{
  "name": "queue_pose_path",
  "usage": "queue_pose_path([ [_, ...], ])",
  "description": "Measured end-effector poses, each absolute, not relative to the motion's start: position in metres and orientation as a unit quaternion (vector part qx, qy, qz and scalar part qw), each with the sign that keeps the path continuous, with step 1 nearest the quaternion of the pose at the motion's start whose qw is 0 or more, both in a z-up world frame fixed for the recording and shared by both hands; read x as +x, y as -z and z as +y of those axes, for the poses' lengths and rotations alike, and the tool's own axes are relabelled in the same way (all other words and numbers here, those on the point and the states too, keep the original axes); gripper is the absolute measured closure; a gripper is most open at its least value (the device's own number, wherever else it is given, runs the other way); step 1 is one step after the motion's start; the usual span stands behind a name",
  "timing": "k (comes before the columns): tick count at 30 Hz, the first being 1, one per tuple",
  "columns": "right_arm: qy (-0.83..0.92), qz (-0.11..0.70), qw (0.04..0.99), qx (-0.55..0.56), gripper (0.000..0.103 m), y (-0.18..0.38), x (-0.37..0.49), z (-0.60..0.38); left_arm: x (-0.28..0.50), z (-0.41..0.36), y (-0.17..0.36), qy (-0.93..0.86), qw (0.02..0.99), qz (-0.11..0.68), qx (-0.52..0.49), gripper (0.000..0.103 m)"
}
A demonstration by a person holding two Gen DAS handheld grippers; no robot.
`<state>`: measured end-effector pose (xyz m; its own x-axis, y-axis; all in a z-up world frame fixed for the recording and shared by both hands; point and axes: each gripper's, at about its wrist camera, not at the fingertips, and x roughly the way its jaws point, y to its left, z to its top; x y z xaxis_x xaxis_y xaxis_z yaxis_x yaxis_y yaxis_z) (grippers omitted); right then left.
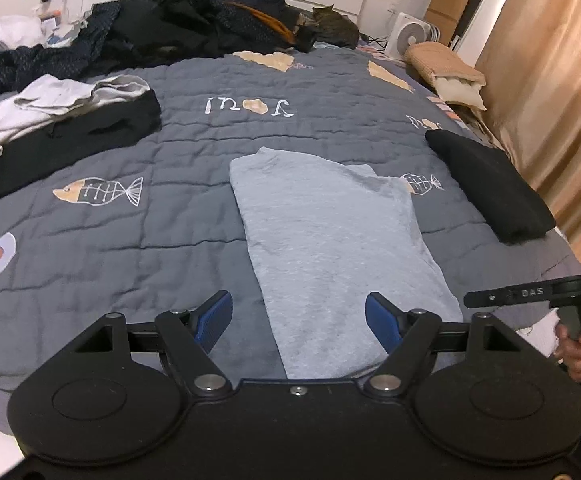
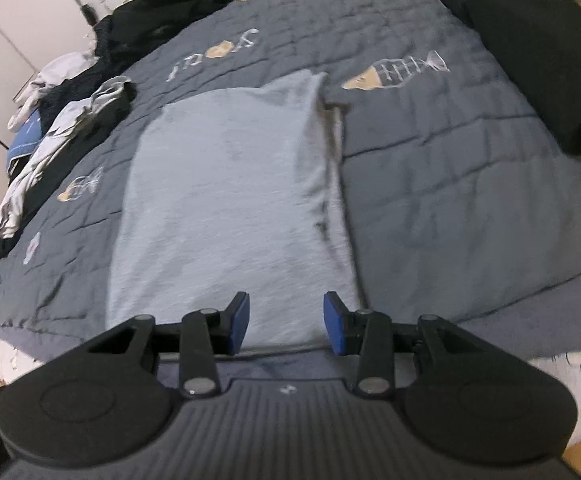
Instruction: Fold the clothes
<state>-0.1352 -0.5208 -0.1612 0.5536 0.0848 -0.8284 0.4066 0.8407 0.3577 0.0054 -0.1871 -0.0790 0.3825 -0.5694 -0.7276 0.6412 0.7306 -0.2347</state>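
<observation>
While both lie apart: grey shirt (image 1: 330, 248) (folded lengthwise), empty grippers.

Shirt (image 1: 330, 240) on quilt (image 1: 170, 208), pile (image 1: 490, 184) right.

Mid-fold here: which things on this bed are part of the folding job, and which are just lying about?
Job:
grey shirt, lengthwise-folded, between both open grippers, left gripper, right gripper
folded black garment
unfolded clothes pile
grey and black clothes

Lying about:
cat
fan
tan pillow
curtain
</observation>
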Motion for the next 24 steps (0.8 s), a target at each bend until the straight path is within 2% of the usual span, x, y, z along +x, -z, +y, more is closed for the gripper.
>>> queue_pose_path([
  [14, 0.051, 0.469, 0.82, 0.323, 0.063, 0.22, -0.117, -0.577, 0.026, -0.179, 0.09, 0.355, 0.829, 0.431, 0.018, 0.03],
  [24, -0.002, 0.434, 0.813, 0.388, 0.061, 0.235, -0.118, -0.582, 0.023, -0.179, 0.09, 0.368, 0.824, 0.43, 0.01, 0.03],
])
